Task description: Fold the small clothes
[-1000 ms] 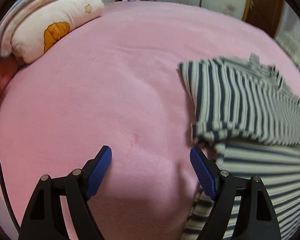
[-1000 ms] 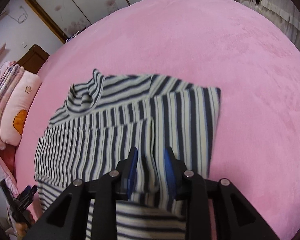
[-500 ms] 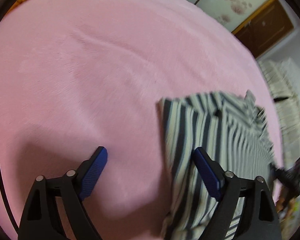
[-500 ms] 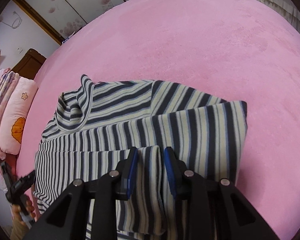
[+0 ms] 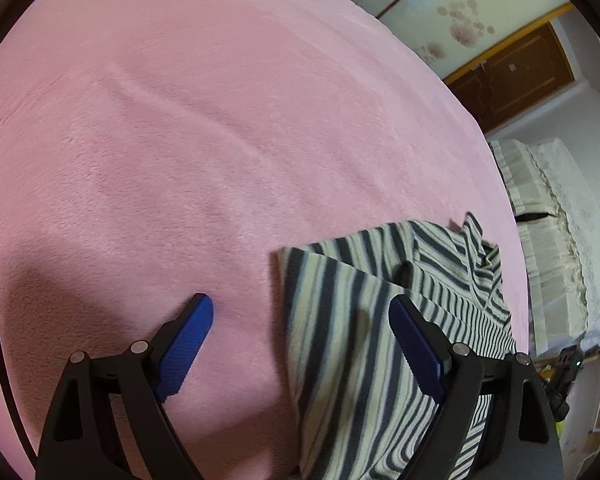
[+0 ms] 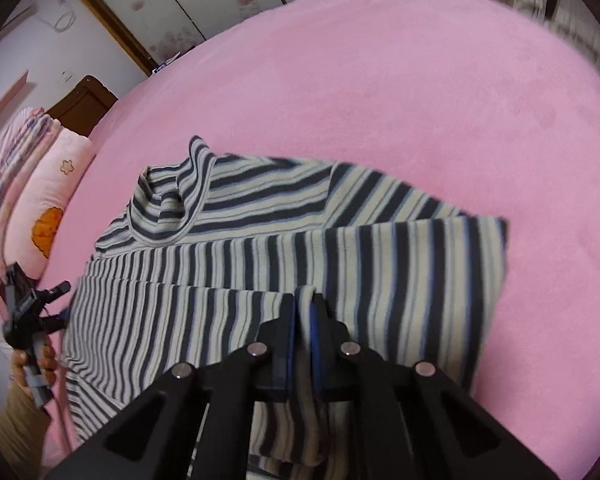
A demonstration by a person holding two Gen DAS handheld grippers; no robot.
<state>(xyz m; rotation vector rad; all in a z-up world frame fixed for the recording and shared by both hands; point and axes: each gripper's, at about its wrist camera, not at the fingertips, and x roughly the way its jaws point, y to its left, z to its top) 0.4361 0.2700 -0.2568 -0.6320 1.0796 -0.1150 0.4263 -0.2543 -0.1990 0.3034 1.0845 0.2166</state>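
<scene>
Blue-padded right tongs [image 6: 303,312] are pressed together on a raised fold of the striped shirt [image 6: 284,240], pinching the cloth. Left tongs [image 5: 300,320] stand spread wide, one pad over the shirt's edge, the other over bare blanket. Shirt lies partly folded on the pink blanket [image 6: 440,100], collar toward the pillow [image 6: 56,196].

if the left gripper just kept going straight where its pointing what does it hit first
Probably the pink blanket, just beside the near edge of the striped shirt. The left gripper is open and angled down, with that edge lying between its fingers, so it may brush the cloth; depth is unclear.
</scene>
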